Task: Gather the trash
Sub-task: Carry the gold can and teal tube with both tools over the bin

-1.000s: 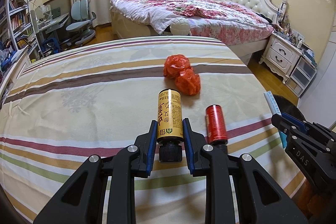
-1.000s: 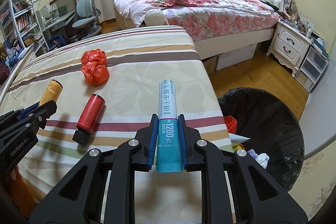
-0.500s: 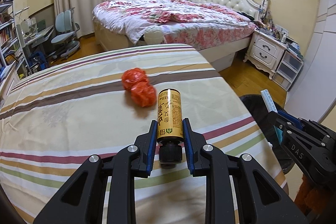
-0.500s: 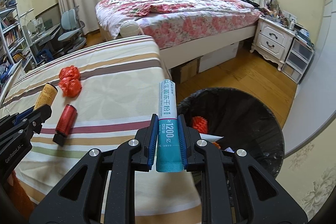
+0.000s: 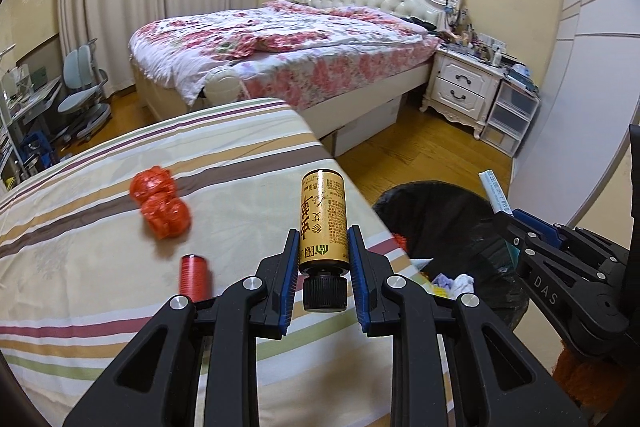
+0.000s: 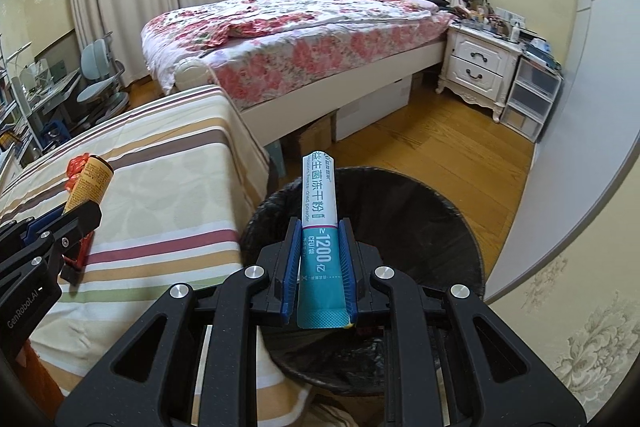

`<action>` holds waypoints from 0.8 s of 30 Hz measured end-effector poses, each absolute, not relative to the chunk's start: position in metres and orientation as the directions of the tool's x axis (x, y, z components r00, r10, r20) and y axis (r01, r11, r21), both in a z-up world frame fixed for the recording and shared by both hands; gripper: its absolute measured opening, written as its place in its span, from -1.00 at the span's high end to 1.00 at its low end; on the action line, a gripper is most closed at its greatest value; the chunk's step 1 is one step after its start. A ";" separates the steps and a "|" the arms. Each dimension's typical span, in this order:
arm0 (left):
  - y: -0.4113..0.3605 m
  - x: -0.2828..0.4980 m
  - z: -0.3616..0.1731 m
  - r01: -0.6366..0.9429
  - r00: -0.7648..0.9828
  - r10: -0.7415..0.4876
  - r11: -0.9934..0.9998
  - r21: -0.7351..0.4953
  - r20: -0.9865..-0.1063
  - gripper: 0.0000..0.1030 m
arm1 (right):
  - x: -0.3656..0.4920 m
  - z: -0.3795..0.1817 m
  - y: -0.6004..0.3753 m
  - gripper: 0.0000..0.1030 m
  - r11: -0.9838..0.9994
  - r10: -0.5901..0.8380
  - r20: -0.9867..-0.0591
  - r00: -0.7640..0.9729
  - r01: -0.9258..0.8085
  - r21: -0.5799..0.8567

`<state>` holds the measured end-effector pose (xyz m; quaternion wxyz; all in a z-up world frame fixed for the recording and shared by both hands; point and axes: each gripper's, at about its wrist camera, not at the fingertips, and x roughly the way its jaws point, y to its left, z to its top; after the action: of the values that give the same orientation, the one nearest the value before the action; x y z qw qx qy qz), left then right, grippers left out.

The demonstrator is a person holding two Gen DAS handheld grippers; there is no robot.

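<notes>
Seen from the left wrist: left gripper (image 5: 323,259) clamped on a gold bottle (image 5: 323,223), black cap toward the camera, red Chinese characters down the label, small print too fine to read. Below and right, a black-lined bin (image 5: 436,223) on the wood floor, holding crumpled white paper, something yellow and a red scrap at the rim. On the striped bedspread (image 5: 100,307), two red bag wads (image 5: 160,203) and a red bottle (image 5: 195,275), lying apart from each other. At far right, right gripper (image 5: 508,217), stamped "DAS", closed on a white-and-teal sachet (image 5: 494,193) above the bin. Against a second ago: view swung right, bin now in sight, red bottle shifted from right of the gold one to its left, wads further left.

Seen from the right wrist: right gripper (image 6: 320,259) pinched shut on the sachet (image 6: 319,223), held directly over the bin (image 6: 400,211); contents hidden by the gripper. Readable on the sachet: "1200", "CFU" and a column of Chinese characters. At left, left gripper (image 6: 86,211), marked "GenRobot.AI", gripping the gold bottle (image 6: 89,183) above the bedspread (image 6: 160,187), the red bottle (image 6: 80,251) partly hidden behind it. Against a second ago: bin moved from the right edge to centre, bedspread pushed left, sachet now over the bin instead of the bedspread.
</notes>
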<state>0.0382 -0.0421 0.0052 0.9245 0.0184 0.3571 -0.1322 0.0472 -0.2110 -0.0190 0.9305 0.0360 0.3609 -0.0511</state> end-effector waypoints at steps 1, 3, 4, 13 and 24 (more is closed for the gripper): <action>-0.047 0.039 0.006 0.265 0.709 -0.236 0.962 -0.059 -0.665 0.51 | 0.046 -0.019 -0.215 0.64 0.991 -0.073 -0.675 0.734 0.127 0.031; -0.056 0.041 0.006 0.279 0.706 -0.247 0.958 -0.060 -0.664 0.52 | 0.046 -0.020 -0.222 0.64 0.990 -0.083 -0.674 0.734 0.141 0.032; -0.060 0.042 0.006 0.287 0.705 -0.252 0.956 -0.059 -0.663 0.51 | 0.045 -0.020 -0.226 0.64 0.988 -0.088 -0.674 0.734 0.149 0.033; -0.097 0.047 0.007 0.344 0.698 -0.285 0.938 -0.041 -0.657 0.51 | 0.040 -0.023 -0.255 0.64 0.979 -0.114 -0.671 0.733 0.197 0.048; -0.129 0.063 -0.003 0.377 0.687 -0.301 0.926 -0.029 -0.662 0.52 | 0.042 -0.029 -0.279 0.64 0.970 -0.134 -0.675 0.725 0.237 0.061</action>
<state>0.0631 -0.1287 -0.0035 0.9168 0.0547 0.3498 -0.1850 0.0422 -0.2792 -0.0287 0.9260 0.0716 0.3568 -0.1002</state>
